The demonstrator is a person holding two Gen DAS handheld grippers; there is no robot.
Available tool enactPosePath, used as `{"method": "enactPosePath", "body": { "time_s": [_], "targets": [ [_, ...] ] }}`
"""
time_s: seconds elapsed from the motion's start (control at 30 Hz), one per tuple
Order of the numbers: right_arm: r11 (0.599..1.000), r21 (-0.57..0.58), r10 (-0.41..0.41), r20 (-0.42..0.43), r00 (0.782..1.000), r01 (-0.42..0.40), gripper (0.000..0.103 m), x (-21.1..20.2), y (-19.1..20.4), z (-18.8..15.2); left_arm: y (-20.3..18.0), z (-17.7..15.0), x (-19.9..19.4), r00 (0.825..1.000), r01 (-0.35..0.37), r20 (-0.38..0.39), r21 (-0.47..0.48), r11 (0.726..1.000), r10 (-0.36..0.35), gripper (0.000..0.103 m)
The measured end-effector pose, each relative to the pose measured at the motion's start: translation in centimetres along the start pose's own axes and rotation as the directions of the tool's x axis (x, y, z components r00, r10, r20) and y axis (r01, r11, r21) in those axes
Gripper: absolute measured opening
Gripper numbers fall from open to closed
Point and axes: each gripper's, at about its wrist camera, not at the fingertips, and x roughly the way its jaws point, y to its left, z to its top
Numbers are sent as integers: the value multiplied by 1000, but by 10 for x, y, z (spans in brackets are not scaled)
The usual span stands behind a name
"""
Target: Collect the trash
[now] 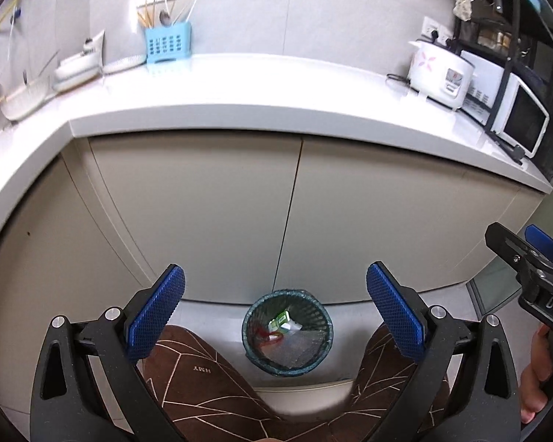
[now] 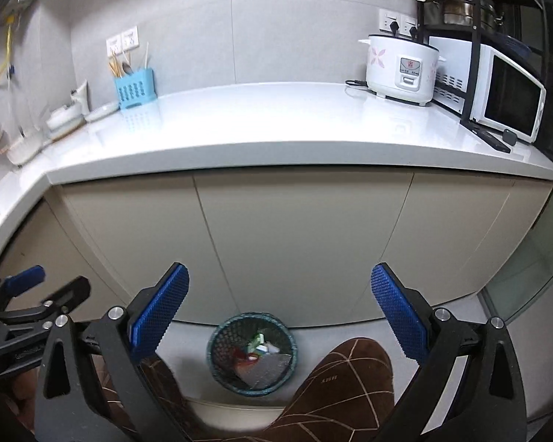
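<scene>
A dark green mesh trash basket (image 1: 315,359) stands on the floor in front of the cabinet doors. It holds trash (image 1: 281,324): a green-and-white wrapper, something red, clear plastic. It also shows in the right wrist view (image 2: 221,346), with the trash (image 2: 260,346) inside. My left gripper (image 1: 274,294) is open and empty, held well above the basket. My right gripper (image 2: 280,294) is open and empty, also above it. Each gripper shows at the other view's edge: the right one (image 1: 527,254), the left one (image 2: 37,294).
A white countertop (image 1: 276,92) carries a blue utensil holder (image 1: 168,44), dishes (image 1: 73,70), a rice cooker (image 1: 440,73) and a microwave (image 1: 512,114) on a black rack. Beige cabinet doors (image 1: 202,213) stand below. The person's brown slippers (image 1: 202,375) flank the basket.
</scene>
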Motion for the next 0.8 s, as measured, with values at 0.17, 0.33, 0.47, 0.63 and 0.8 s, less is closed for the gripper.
{"method": "enactPosePath", "body": {
  "time_s": [0.17,0.33,0.47,0.63,0.8],
  "targets": [
    [1000,10,-6,4,1000,5,95,-12,-2,4,-4,8,-18,1000,-3,29,6,1000,3,97],
    [1000,15,-1,5,1000,1,95,-15,-3,5,-8,10,-23,999,-11,30,6,1000,11,97],
    [1000,16,-4,-2,1000,4,95,-14,-2,5,-6,11,-23,999,-14,31,6,1000,14,97],
    [1000,18,-9,-3,1000,9,95,-12,-1,5,-6,12,-22,999,-16,30,11,1000,16,97],
    [1000,13,-11,-6,1000,11,95,-13,0,4,-4,11,-21,999,-17,29,12,1000,16,97]
  ]
}}
